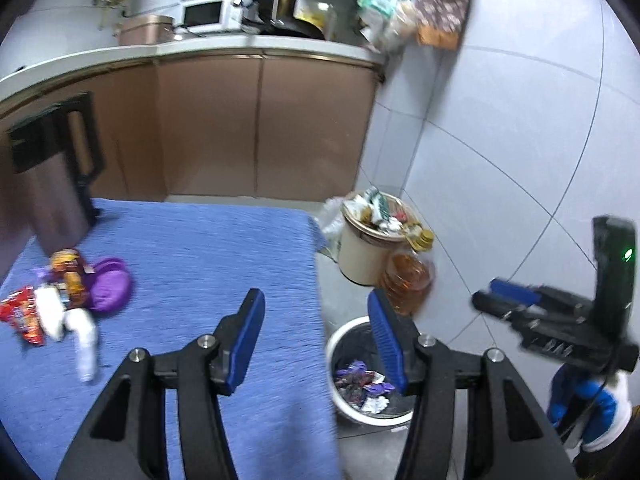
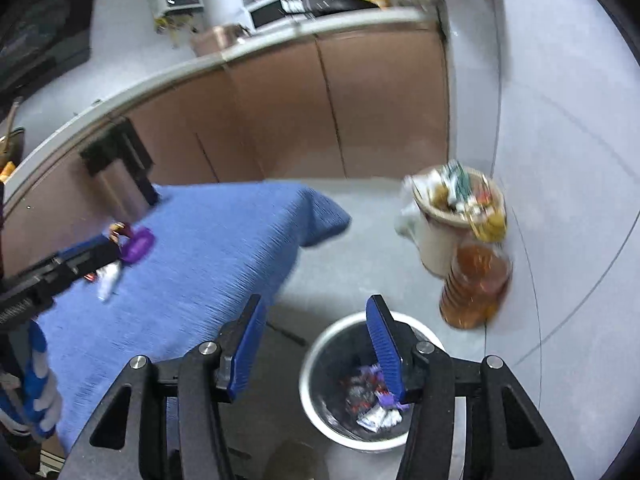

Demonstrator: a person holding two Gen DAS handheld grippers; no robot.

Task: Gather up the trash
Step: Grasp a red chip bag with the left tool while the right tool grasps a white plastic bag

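The left gripper (image 1: pixel 316 340) hangs over the right edge of the blue-clothed surface (image 1: pixel 200 264), its blue-padded fingers (image 1: pixel 248 336) spread wide with nothing between them. The right gripper (image 2: pixel 316 344) is likewise wide open and empty, poised above the floor beside the surface; from the left wrist view it shows side-on at the right (image 1: pixel 516 300), and its state cannot be read from there.

Just below and between the right gripper's fingers stands a round white-rimmed waste bin with a dark liner (image 2: pixel 320 340) on the grey tiled floor (image 2: pixel 360 240); crumpled purple, red and silver wrappers (image 2: pixel 372 396) lie at its bottom.

On the surface, near its left side, the remaining trash sits in a loose cluster: a white plastic bottle lying on its side (image 1: pixel 84 344), a red snack packet (image 1: pixel 24 316), a brown-orange wrapper (image 1: pixel 72 276) and a purple round lid-like piece (image 1: pixel 110 286), touching or just beside one another.

Farther back on the surface stands a steel kettle with a black handle (image 1: pixel 52 172).

On the floor beyond the bin, an amber plastic oil bottle (image 2: pixel 476 284) stands against a cream bucket overfilled with rubbish (image 2: pixel 452 208), near the wall. Brown cabinets under a cluttered counter (image 1: pixel 260 128) close the background.
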